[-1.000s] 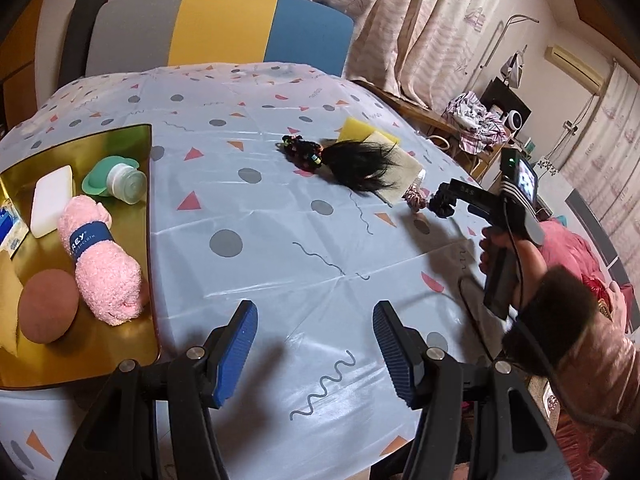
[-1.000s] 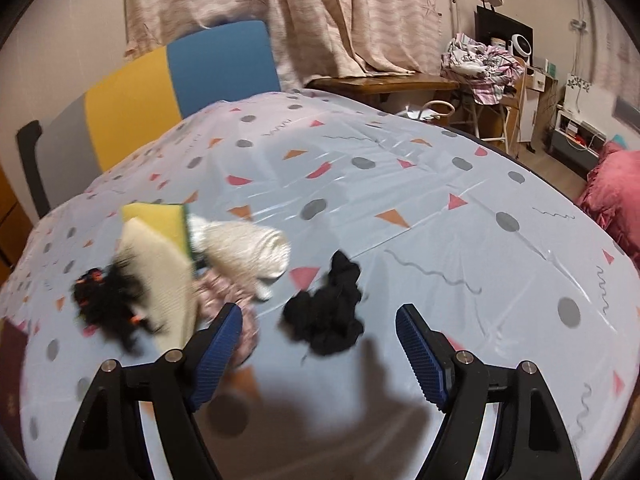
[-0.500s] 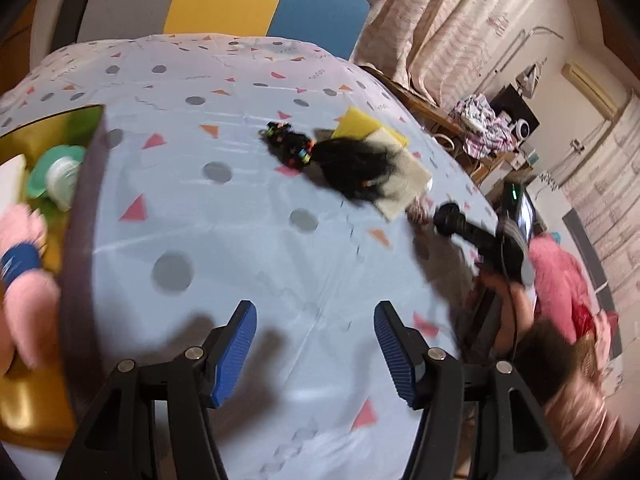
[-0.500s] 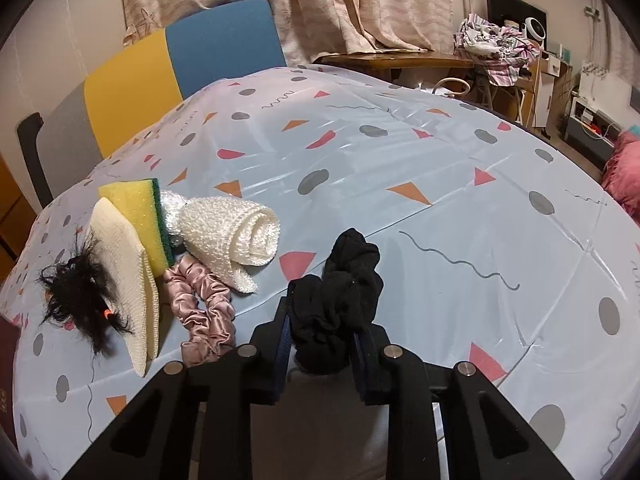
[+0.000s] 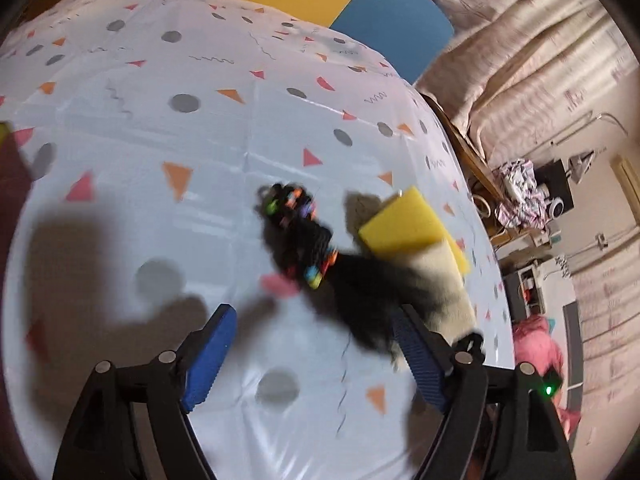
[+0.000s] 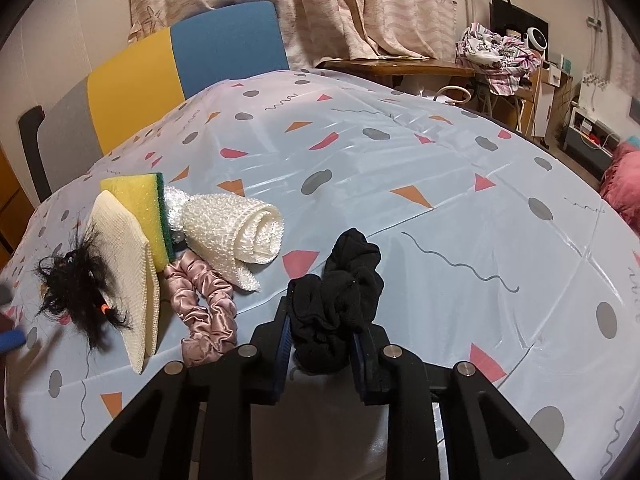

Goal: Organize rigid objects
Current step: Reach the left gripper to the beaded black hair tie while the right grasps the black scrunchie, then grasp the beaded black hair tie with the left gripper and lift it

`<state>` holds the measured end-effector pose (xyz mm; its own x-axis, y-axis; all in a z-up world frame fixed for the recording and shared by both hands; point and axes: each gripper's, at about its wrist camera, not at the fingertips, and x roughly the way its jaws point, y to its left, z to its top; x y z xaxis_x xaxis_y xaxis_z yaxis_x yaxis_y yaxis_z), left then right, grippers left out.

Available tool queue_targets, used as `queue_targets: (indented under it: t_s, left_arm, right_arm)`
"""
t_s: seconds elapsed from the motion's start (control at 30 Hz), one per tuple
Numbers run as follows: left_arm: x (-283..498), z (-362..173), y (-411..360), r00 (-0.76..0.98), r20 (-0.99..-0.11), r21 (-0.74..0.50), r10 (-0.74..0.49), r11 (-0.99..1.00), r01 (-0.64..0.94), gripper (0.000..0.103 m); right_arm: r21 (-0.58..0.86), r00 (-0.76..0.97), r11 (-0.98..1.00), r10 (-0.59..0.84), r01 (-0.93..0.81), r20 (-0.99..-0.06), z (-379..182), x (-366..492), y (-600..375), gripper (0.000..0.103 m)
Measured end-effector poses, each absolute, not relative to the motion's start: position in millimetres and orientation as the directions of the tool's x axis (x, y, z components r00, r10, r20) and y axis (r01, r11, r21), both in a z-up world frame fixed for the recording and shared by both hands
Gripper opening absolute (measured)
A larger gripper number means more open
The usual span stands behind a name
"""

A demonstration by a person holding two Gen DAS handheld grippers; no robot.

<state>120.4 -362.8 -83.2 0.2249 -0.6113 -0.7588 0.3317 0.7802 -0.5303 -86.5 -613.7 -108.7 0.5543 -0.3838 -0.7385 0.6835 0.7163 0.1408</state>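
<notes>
Right tool [image 6: 320,338] clamped on black scrunchie [image 6: 340,300]; left tool [image 5: 312,352] just spread wide, empty, over black hairpiece [image 5: 360,292] on worktop [image 5: 160,160]

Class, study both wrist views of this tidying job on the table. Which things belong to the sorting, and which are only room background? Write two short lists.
Part of the job:
- black scrunchie, clamped in the right gripper
- pink scrunchie
- yellow sponge
- rolled white cloth
- black hairpiece, ahead of the open left gripper

Just background:
- chair
- curtains
- clothes pile
</notes>
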Motion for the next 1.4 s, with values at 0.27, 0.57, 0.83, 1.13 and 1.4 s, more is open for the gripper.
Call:
queue_targets:
  t_s: [0.27, 0.57, 0.83, 1.13, 1.4]
  left_arm:
    - [156.3, -99.8, -408.1, 0.284, -0.817, -0.405, -0.502, 0.849, 0.339, 0.084]
    - [136.0, -112.3, -407.2, 0.350, -0.807, -0.290, -0.476, 0.835, 0.468, 0.038]
    - [100.5, -111.3, -370.8, 0.375, -0.776, -0.314, -0.507, 0.827, 0.467, 0.034]
    - [48.2, -105.4, -327.6, 0.340, -0.754, -0.363, -0.562, 0.788, 0.497, 0.031]
    - [14.8, -82.3, -289.5, 0.327, -0.716, -0.400, -0.617, 0.746, 0.533, 0.031]
  right_arm:
    - [0.161, 0.565, 0.708, -0.382, 0.688, -0.731, -109.9, -88.9, -616.8, 0.026]
    - [0.153, 0.563, 0.707, -0.391, 0.690, -0.728, -110.5, -87.9, -615.7, 0.026]
    - [0.133, 0.546, 0.694, -0.417, 0.707, -0.727, -109.7, -89.6, -614.6, 0.026]
    - [0.081, 0.516, 0.696, -0.445, 0.714, -0.732, -109.3, -85.1, -610.8, 0.026]
    - [0.033, 0.499, 0.700, -0.474, 0.713, -0.725, -106.2, -82.6, -604.3, 0.026]
